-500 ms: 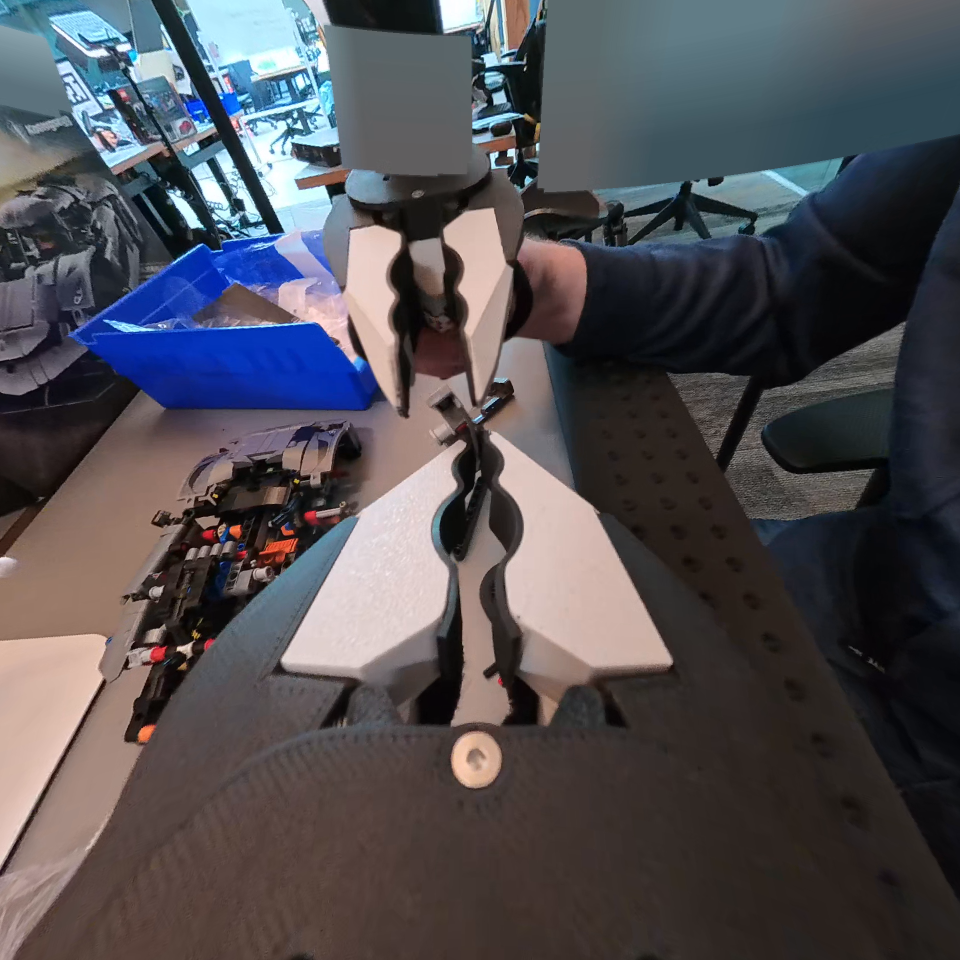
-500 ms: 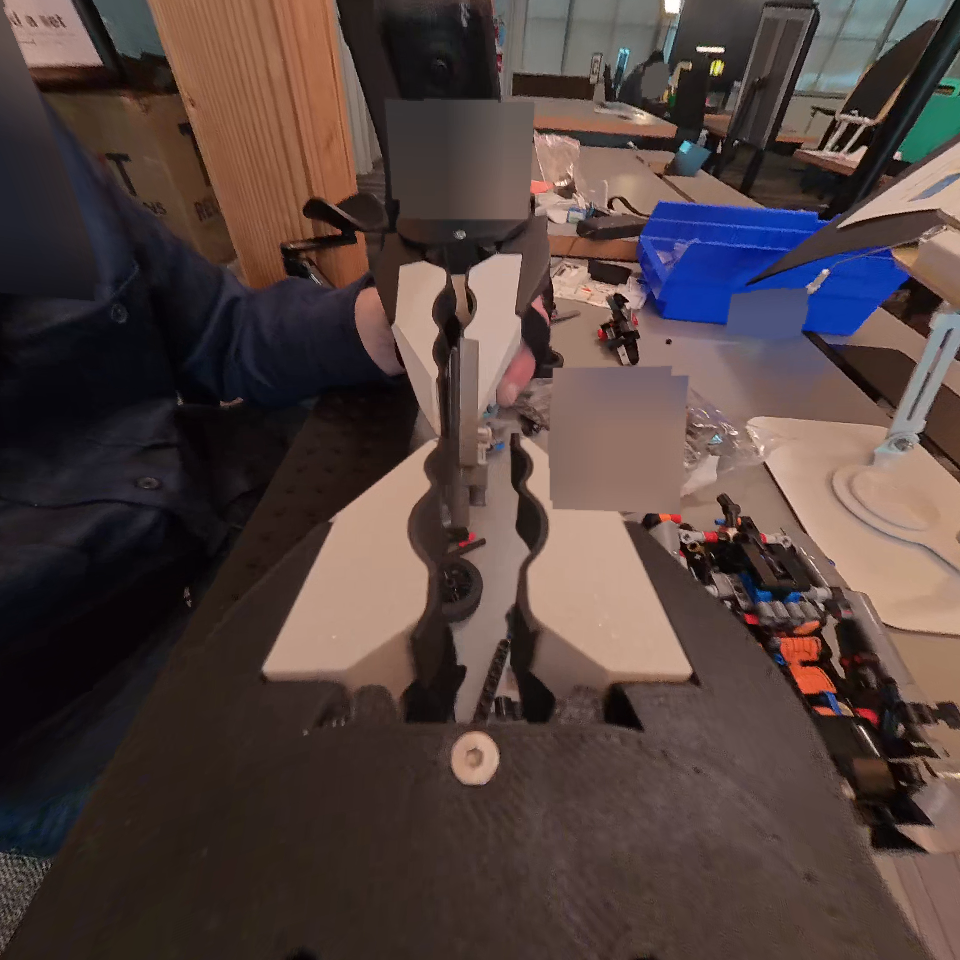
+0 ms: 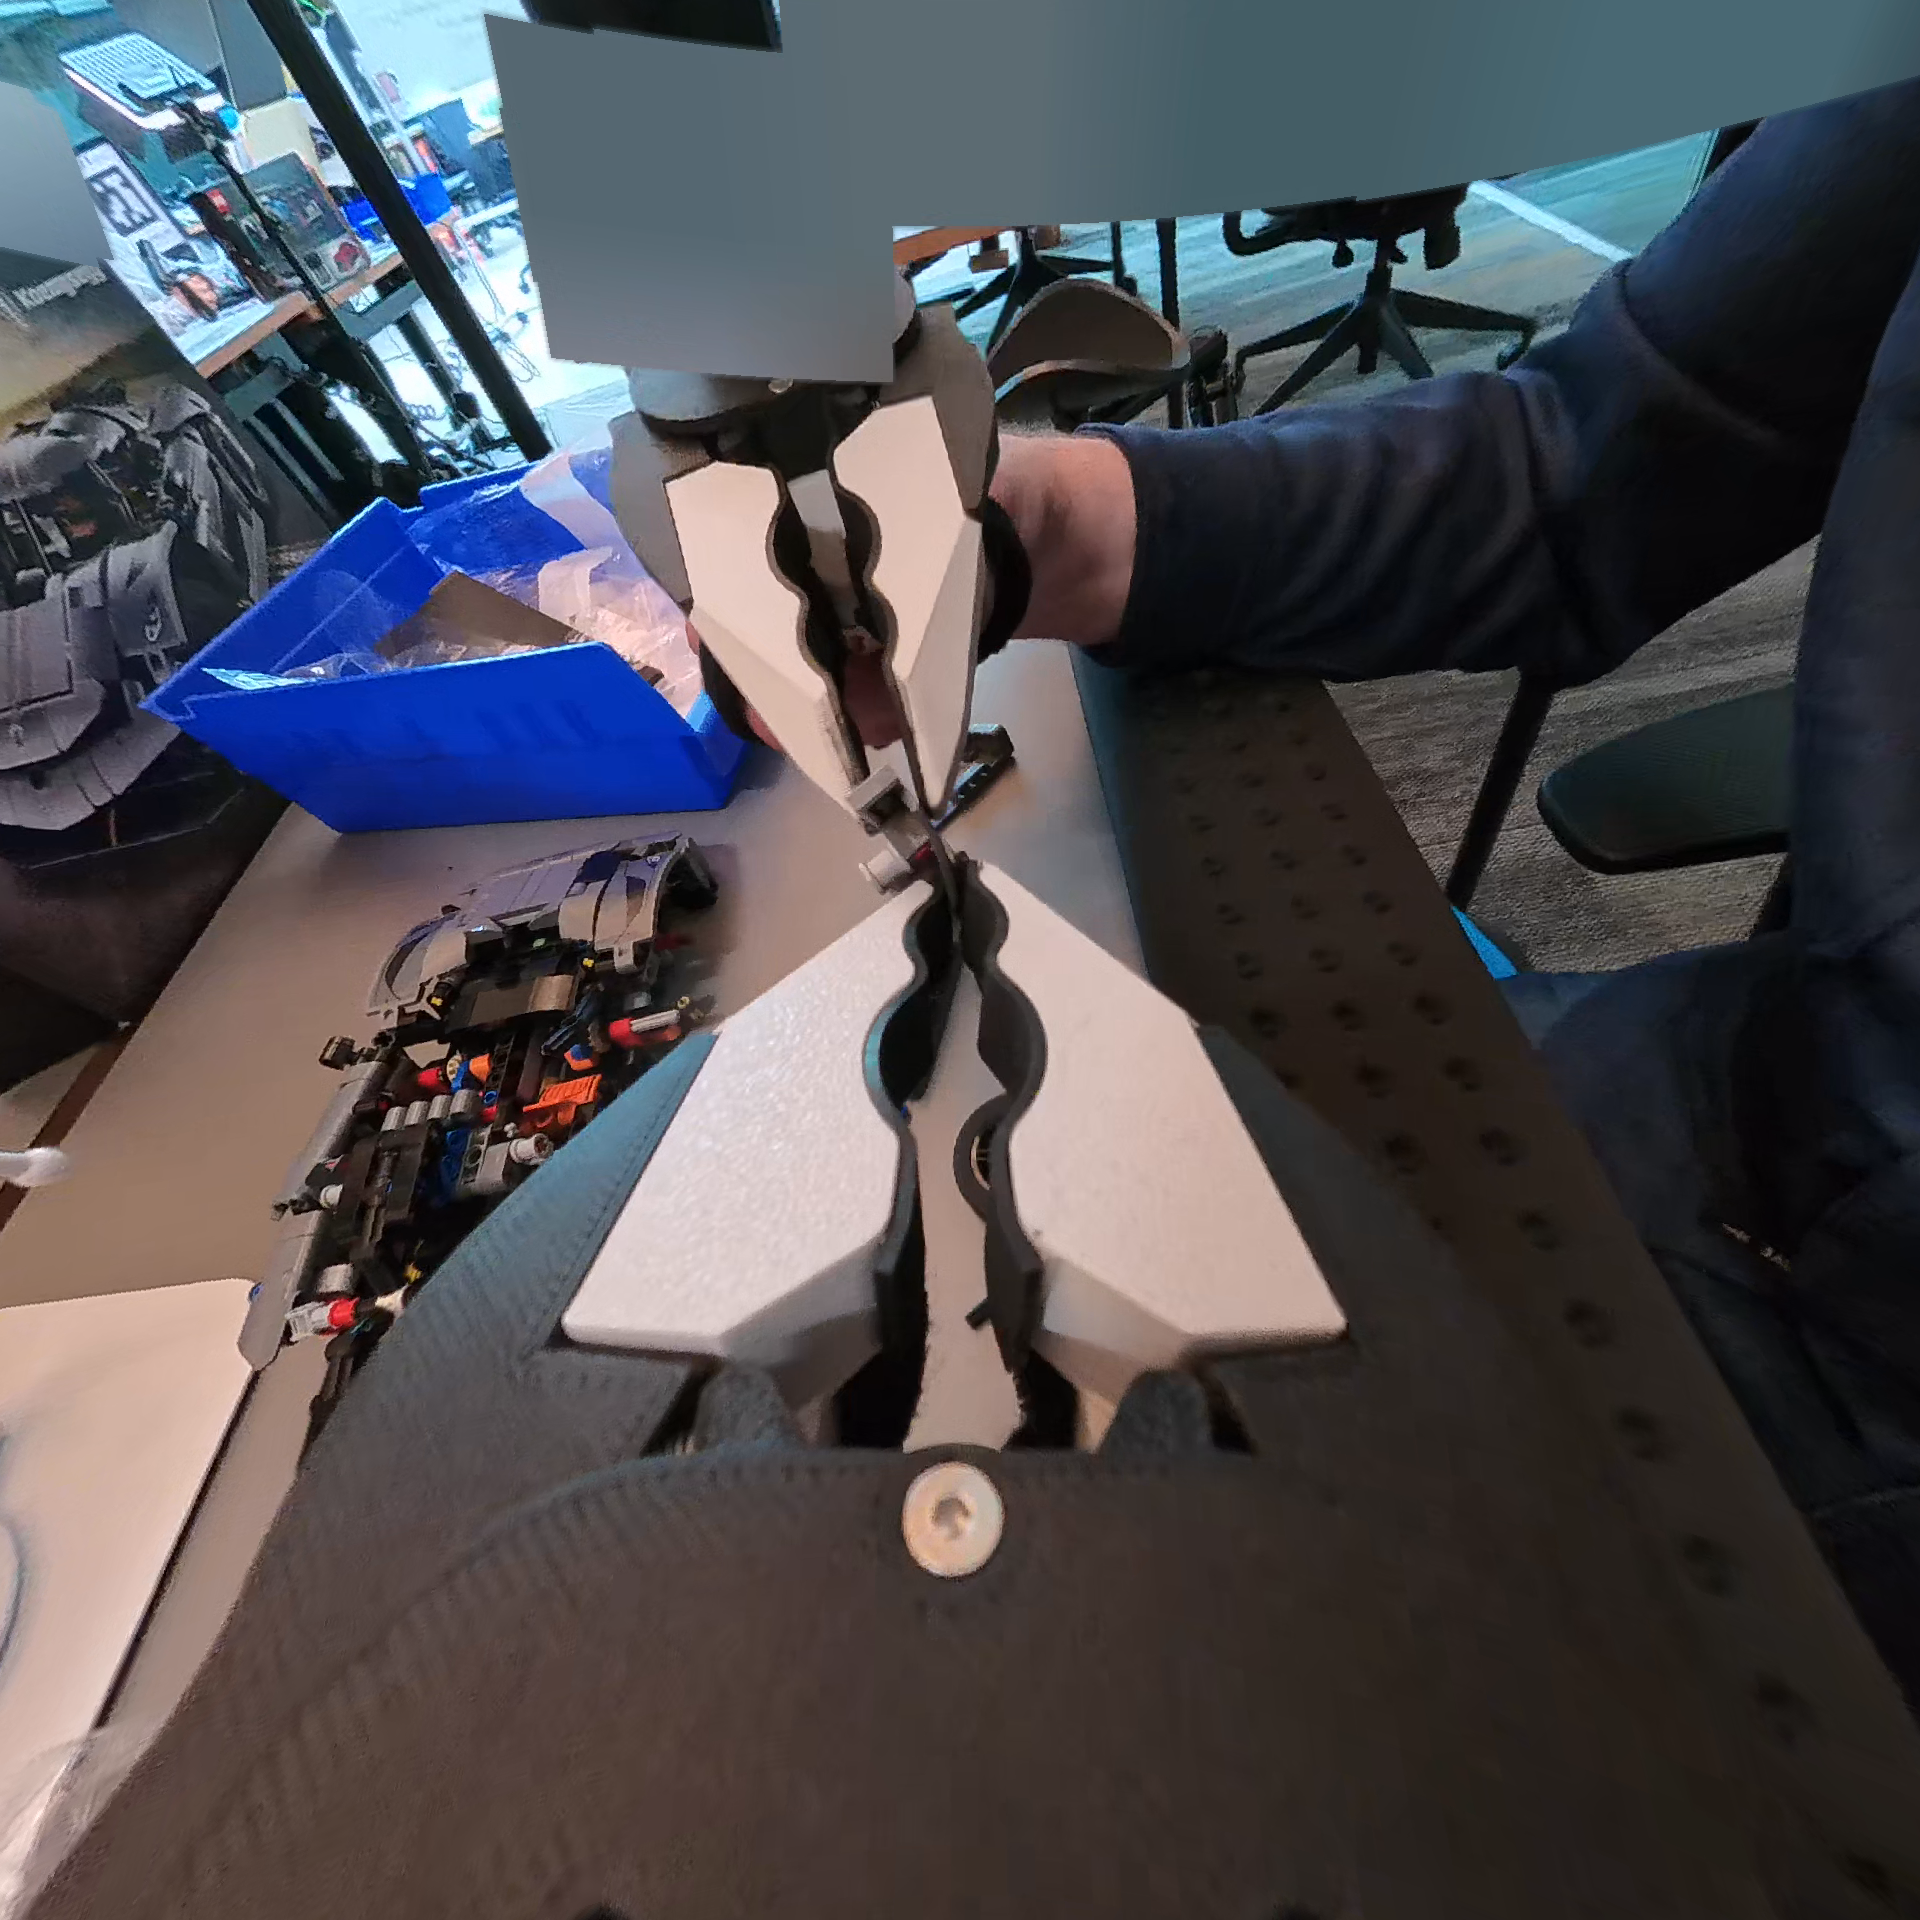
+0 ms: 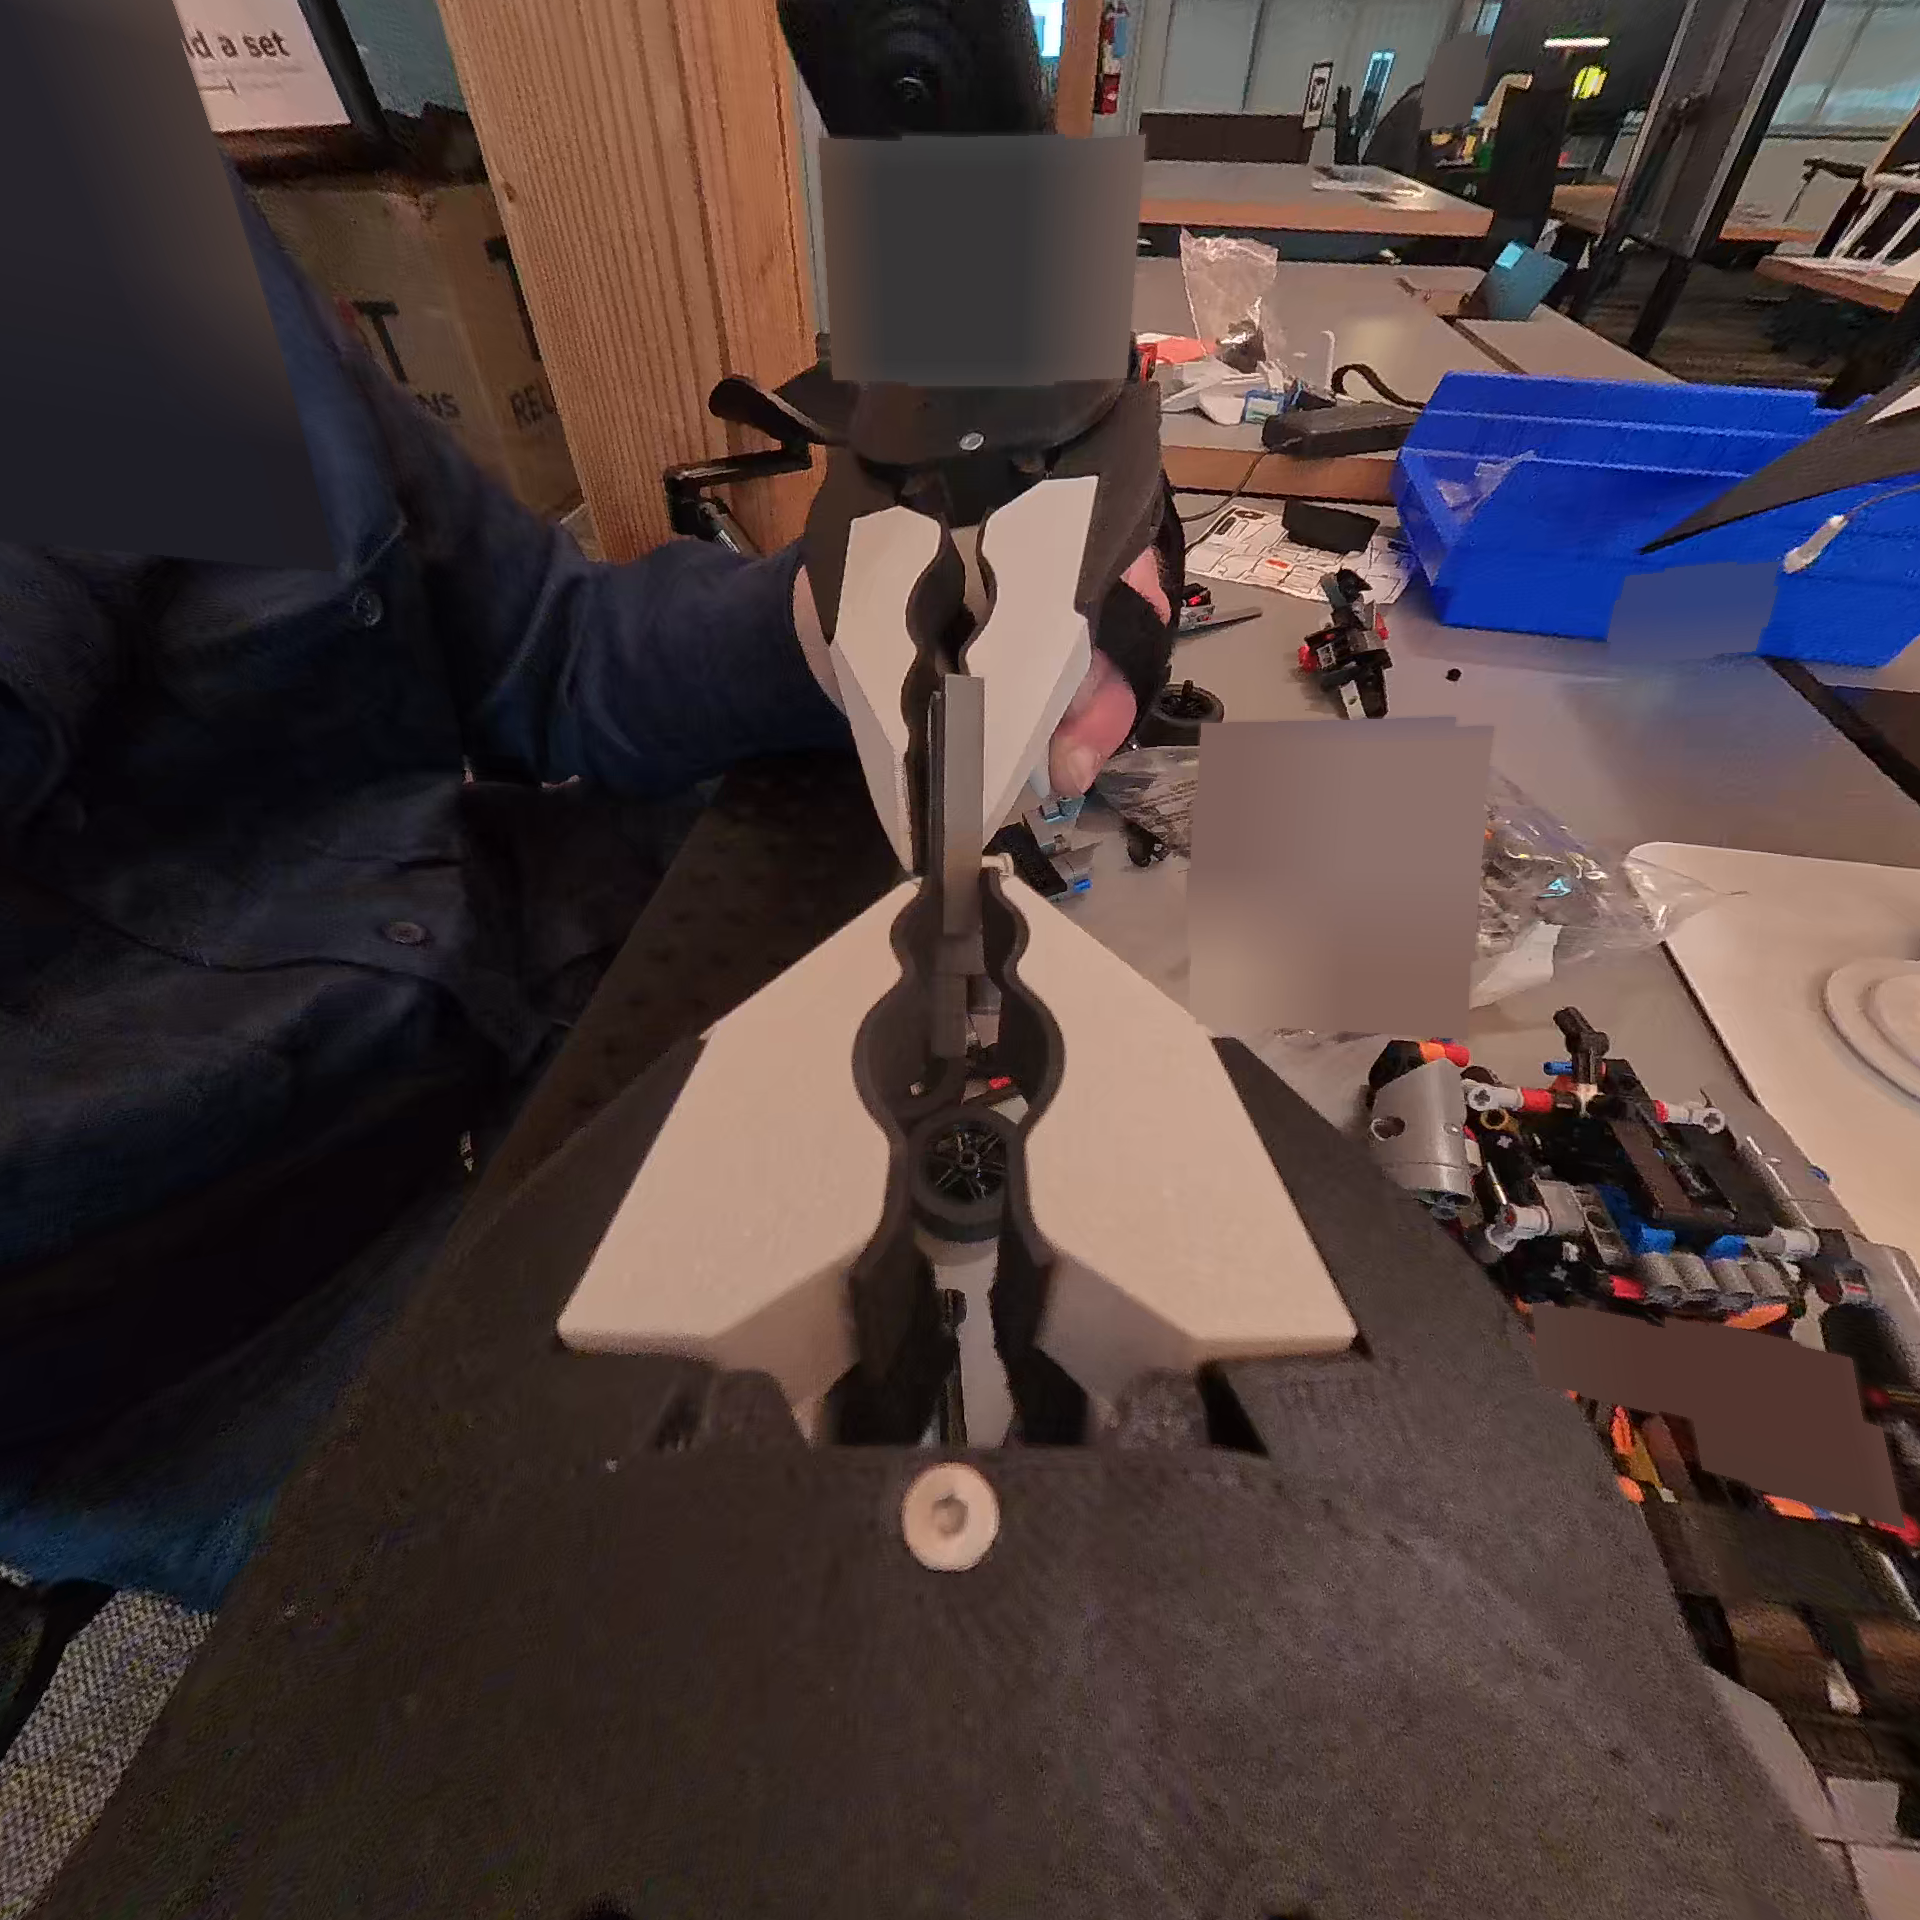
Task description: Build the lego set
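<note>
The left gripper and right gripper meet tip to tip above the worktop, both pinching one small grey lego piece. One half-built grey and black lego car lies beside one blue bin.

Open-plan office or lab workspace: grey desk, more desks at 1 o'clock, office chairs on carpet, blue parts bin, perforated black board, wooden post.
</note>
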Demonstrator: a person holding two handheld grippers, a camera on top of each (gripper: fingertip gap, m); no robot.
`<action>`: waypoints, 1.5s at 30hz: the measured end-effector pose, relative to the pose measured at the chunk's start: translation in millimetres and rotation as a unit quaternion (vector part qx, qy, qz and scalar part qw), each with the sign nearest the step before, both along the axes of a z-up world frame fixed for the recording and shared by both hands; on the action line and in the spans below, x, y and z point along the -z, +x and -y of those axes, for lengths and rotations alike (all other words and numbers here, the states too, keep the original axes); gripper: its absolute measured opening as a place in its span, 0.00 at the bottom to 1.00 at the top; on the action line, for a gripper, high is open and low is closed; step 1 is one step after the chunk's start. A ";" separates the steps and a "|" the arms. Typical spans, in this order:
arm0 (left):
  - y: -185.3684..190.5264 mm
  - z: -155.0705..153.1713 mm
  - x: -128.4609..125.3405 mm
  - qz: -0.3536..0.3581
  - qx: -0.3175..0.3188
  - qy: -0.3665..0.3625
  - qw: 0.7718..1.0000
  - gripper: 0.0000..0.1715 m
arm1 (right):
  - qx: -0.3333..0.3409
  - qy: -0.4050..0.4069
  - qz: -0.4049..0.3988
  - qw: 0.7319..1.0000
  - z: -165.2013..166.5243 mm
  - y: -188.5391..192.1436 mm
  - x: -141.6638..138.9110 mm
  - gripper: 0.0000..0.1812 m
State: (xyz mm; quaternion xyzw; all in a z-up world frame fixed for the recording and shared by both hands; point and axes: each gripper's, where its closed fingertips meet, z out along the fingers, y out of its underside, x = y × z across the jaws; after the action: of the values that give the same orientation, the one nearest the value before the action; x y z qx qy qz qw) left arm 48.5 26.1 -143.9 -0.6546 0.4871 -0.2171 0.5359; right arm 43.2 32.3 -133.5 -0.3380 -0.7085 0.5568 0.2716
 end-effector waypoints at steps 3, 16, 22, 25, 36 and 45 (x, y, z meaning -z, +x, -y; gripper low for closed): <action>0.7 1.6 -5.6 0.012 0.003 0.010 1.000 0.00 | 0.008 -0.008 0.006 1.000 -0.2 -4.8 1.8 0.12; 10.1 15.4 1.5 -0.047 0.032 0.040 0.998 0.00 | -0.074 -0.023 0.040 0.996 17.5 8.7 8.6 0.06; 7.3 15.7 13.1 -0.089 0.025 0.035 0.995 0.00 | -0.070 -0.007 0.051 0.996 16.4 5.5 19.3 0.06; 0.8 10.4 15.7 -0.080 0.011 0.013 0.997 0.00 | -0.038 0.033 0.040 0.998 10.6 -0.6 23.3 0.06; -1.1 6.7 33.8 -0.131 -0.001 0.003 0.991 0.00 | -0.035 0.088 0.061 0.994 8.0 3.6 37.6 0.03; -4.1 22.1 39.4 -0.167 0.025 0.008 0.986 0.00 | -0.050 0.029 0.067 0.996 3.4 8.6 31.6 0.03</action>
State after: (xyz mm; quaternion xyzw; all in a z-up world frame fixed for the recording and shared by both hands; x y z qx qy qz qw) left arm 44.4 3.9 -183.3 -0.6649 0.5878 -0.1143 0.4466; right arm 51.8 28.9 -165.1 -0.3306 -0.7569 0.5250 0.2052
